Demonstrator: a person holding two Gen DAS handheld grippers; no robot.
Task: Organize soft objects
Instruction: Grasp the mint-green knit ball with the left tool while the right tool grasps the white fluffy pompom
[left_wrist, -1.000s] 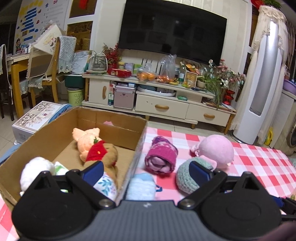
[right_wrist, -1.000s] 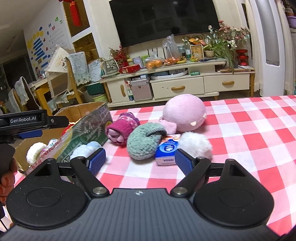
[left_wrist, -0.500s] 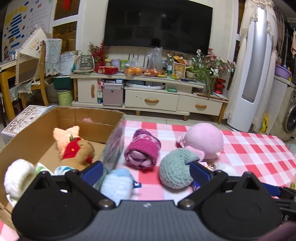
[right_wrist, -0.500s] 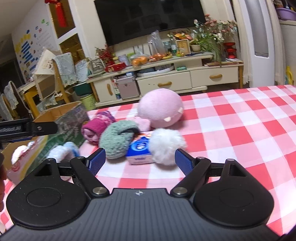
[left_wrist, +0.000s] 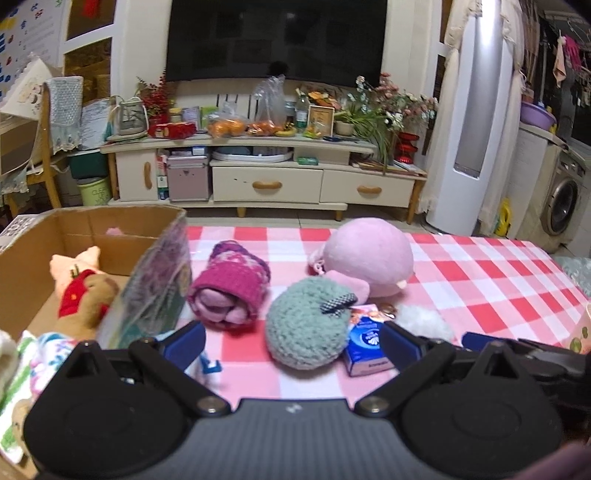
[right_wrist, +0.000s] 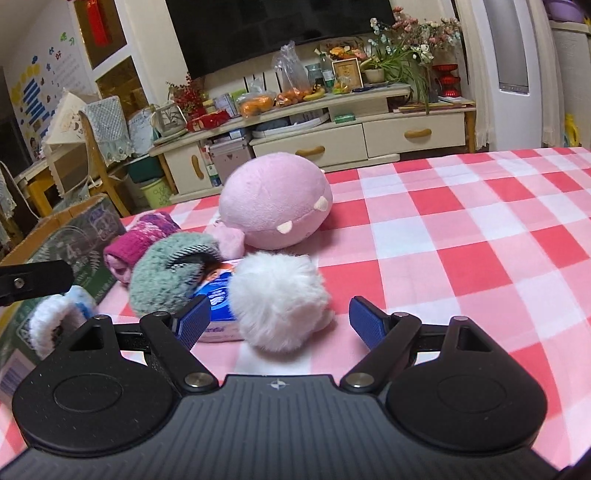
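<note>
Our right hand-held gripper (right_wrist: 275, 323) now has its jaws wide apart on both sides of the white fluffy ball (right_wrist: 279, 301), which lies on the checked surface (right_wrist: 461, 240) beside the blue tissue pack (right_wrist: 216, 299); half a second ago the ball was farther ahead. We judge that the grasp is near (nothing is held yet). Our left hand-held gripper (left_wrist: 291, 339), also wide and empty, has moved right from the cardboard box (left_wrist: 88, 225) and now faces the green knitted hat (left_wrist: 306, 325). The pink plush (right_wrist: 275, 201) and the magenta hat (left_wrist: 231, 295) wait on the surface.
</note>
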